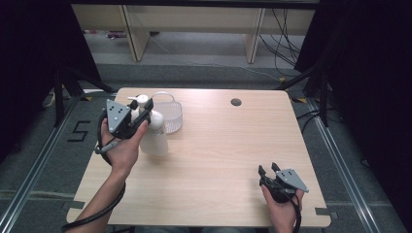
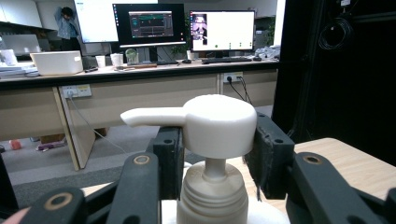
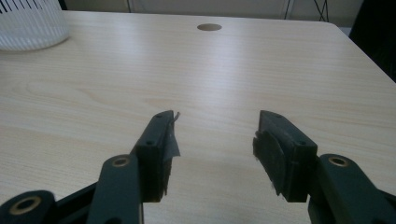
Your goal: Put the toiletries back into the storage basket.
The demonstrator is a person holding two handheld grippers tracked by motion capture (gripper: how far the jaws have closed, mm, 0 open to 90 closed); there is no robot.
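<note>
A white pump bottle (image 1: 155, 135) stands at the table's left side, its base touching a white ribbed basket (image 1: 172, 116). My left gripper (image 1: 142, 109) is shut on the bottle's pump head. In the left gripper view the two black pads press either side of the pump head (image 2: 217, 122), with the spout pointing left and the threaded collar below. At the front right corner of the table my right gripper (image 1: 268, 169) rests low and open. In the right gripper view the right gripper (image 3: 215, 135) holds nothing, and bare wood shows between its jaws.
The light wooden table (image 1: 218, 145) has a round cable hole (image 1: 236, 102) near its far edge, also seen as the hole (image 3: 208, 27) ahead of the right gripper. The basket's edge (image 3: 30, 23) lies far left in that view. Desks and monitors (image 2: 187, 30) stand beyond.
</note>
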